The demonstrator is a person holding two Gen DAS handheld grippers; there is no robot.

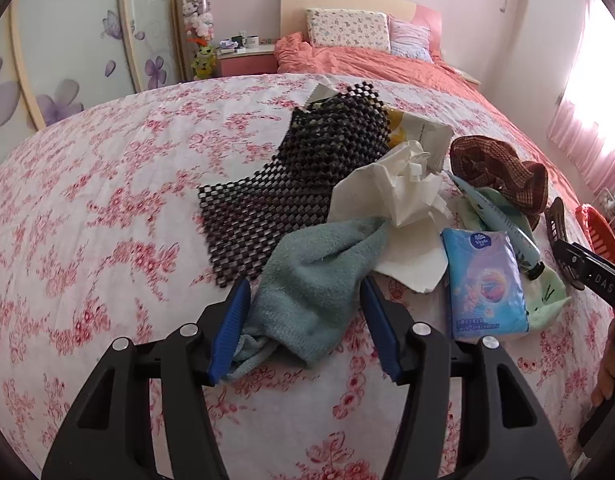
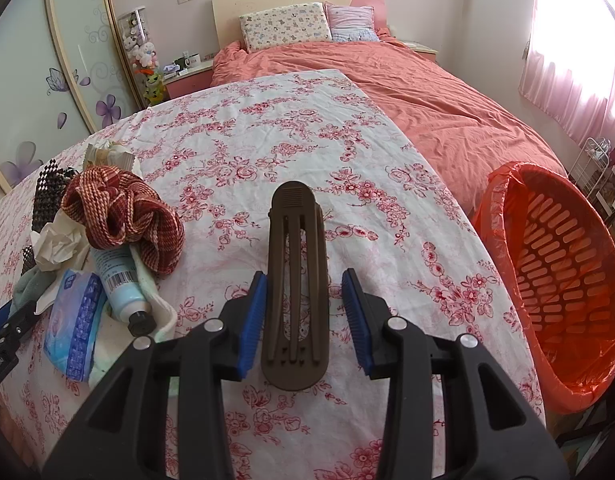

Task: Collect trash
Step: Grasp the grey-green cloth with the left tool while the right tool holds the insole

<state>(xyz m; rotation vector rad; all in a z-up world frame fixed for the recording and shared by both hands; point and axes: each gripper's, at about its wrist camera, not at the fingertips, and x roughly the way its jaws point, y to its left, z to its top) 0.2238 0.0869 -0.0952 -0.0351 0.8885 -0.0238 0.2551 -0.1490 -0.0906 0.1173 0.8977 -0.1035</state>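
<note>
Jaws: both sets stand apart, neither clamped. The left gripper (image 1: 305, 328) straddles a teal cloth (image 1: 315, 276), which touches its left pad only. The right gripper (image 2: 303, 320) straddles a brown hair clip (image 2: 296, 292) lying flat on the bench (image 2: 267, 140), a gap showing on the right side.

Progress: judged barely begun. The bin (image 2: 555, 280), red and lined, sits off the bench's right edge, and what shows of its inside holds nothing. All clutter remains in one heap on the bench, well apart from the bin. Sorting trash from keepers and carrying it over are still to do.

Count, as far as visible:
- crumpled tissue (image 1: 403, 188): one wad, likely trash
- wrapper (image 1: 419, 130): one, yellow and white, partly under the mesh mat; likely trash
- mesh mat (image 1: 307, 168): one, black
- teal cloth: one
- tissue pack (image 1: 485, 284): one, blue, sealed
- tube (image 1: 503, 224): one, pale blue, black cap
- woven cloth (image 1: 503, 172): one, red-brown, bunched
- green cloth (image 1: 547, 296): one, under the tube
- hair clip: one
- bin: one

Anything buried beneath the heap cannot be counted.
</note>
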